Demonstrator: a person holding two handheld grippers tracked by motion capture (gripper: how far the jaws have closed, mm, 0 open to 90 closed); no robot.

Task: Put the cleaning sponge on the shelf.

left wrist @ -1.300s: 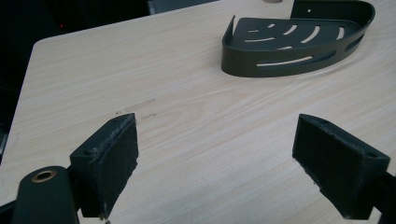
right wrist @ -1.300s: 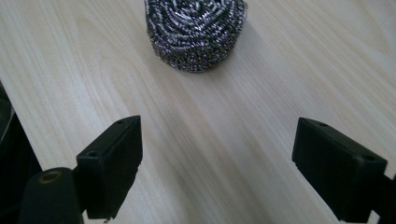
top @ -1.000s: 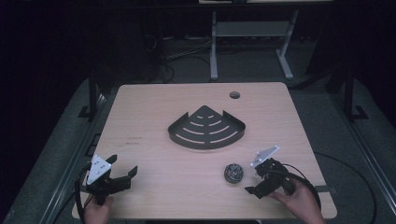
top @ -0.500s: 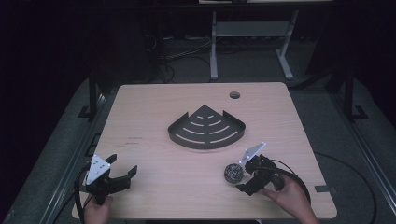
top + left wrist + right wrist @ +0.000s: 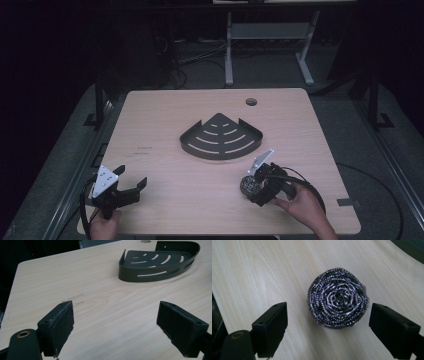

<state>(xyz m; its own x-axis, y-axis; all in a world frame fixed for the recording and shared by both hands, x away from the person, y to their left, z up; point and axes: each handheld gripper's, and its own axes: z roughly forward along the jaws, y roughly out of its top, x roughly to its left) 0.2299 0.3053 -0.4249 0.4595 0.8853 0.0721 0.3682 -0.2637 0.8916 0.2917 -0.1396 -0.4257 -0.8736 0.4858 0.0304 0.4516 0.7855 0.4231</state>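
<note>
A round steel-wool scourer (image 5: pixel 248 185) (image 5: pixel 337 298) lies on the wooden table (image 5: pixel 165 125) at the front right. My right gripper (image 5: pixel 257 187) (image 5: pixel 328 322) is open right beside it, its jaws spread on either side of the scourer without touching it. A dark, slotted, quarter-round corner rack (image 5: pixel 221 137) (image 5: pixel 157 261) sits empty at the table's middle. My left gripper (image 5: pixel 129 187) (image 5: pixel 116 325) rests open at the front left corner with bare table between its jaws, and it faces the rack.
A small round cable hole (image 5: pixel 251 102) is in the table near the back right edge. A black cable (image 5: pixel 310 192) loops from the right gripper over the front right. Dark floor and a metal stand leg (image 5: pixel 229 55) lie beyond the table.
My right gripper has moved left and forward up to the scourer, which now lies between its open jaws. The left gripper has stayed put.
</note>
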